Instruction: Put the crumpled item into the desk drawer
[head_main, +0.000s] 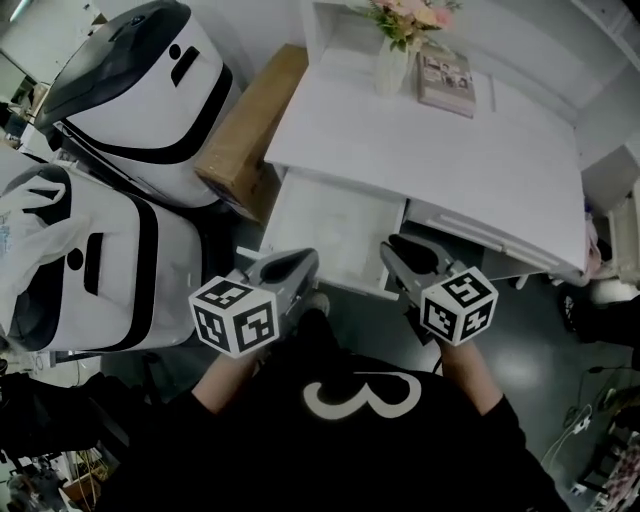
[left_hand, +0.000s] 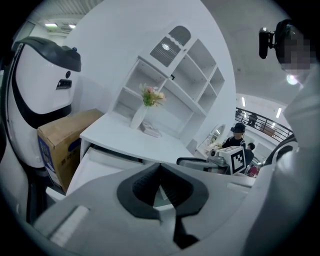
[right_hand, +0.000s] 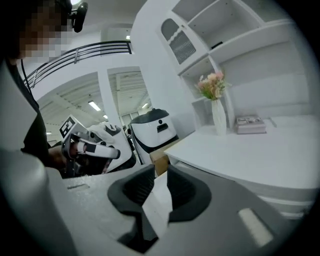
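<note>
Drawer (head_main: 332, 232) open, just far-left of R gripper (head_main: 400, 252), whose jaws pinch white crumpled item (right_hand: 158, 202); L gripper (head_main: 300, 262) jaws pressed together, empty.

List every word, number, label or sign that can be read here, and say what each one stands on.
"3": large white figure on the person's black shirt.
Cardboard box: blue print on its side, too blurred to read.
Book: cover print too small to read.
White plastic bag: faint blue print, not legible.
Nothing else readable shows.
</note>
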